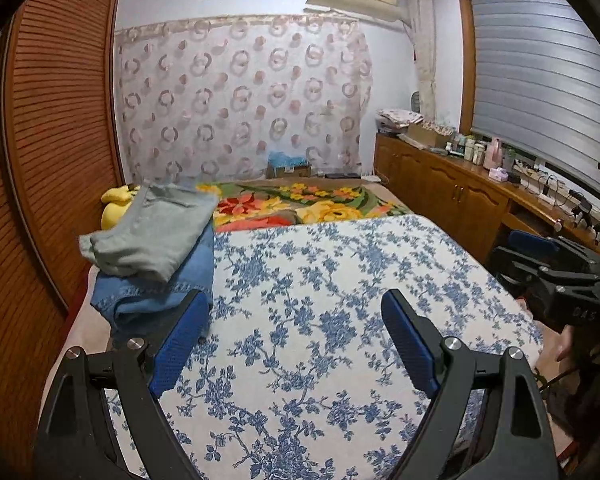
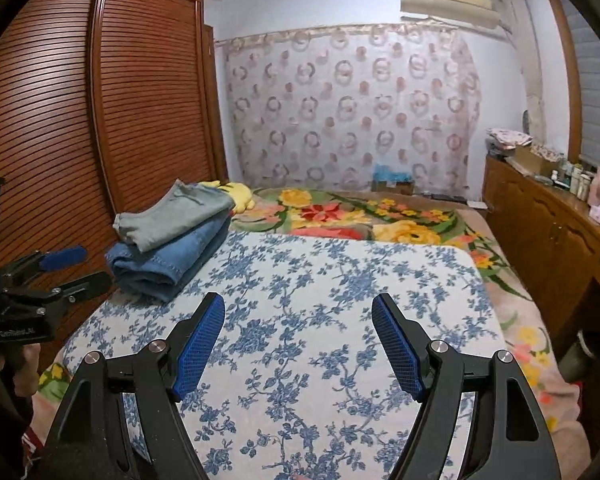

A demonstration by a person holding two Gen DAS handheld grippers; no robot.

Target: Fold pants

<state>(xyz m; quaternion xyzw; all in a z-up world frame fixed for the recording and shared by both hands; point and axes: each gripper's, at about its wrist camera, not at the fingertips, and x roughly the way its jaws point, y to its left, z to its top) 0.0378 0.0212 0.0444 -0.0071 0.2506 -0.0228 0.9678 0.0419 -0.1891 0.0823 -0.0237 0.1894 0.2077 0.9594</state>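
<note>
Folded grey-green pants lie on top of folded blue jeans at the left edge of the blue-flowered bed cover. The same stack shows in the right wrist view, grey pants on jeans. My left gripper is open and empty above the cover, its left finger just in front of the jeans. My right gripper is open and empty over the middle of the cover. Each gripper shows at the side of the other view: the right one and the left one.
A brown slatted wardrobe stands close along the left of the bed. A bright floral blanket and a yellow plush toy lie at the far end. A wooden cabinet with bottles runs along the right wall.
</note>
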